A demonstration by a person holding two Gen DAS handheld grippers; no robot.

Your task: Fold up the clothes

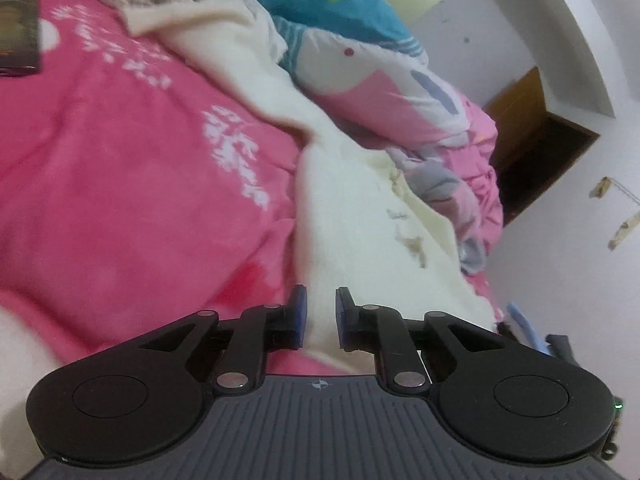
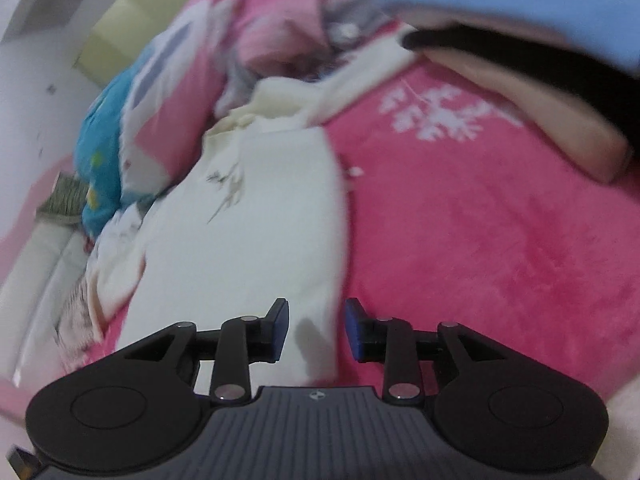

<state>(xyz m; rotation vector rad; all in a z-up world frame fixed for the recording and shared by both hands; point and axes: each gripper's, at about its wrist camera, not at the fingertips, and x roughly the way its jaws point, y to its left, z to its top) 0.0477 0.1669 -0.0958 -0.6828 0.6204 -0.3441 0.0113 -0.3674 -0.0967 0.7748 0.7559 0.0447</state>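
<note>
Both the left gripper and the right gripper are held parted and empty over the white garment, which is spread along a pink blanket. A grasp of its near edge is judged the step in hand; crumpled bedding is seen beyond.

Open pink blanket right of the white garment. Heaped quilt crowding its far side. Dark box lying well apart on the blanket.
</note>
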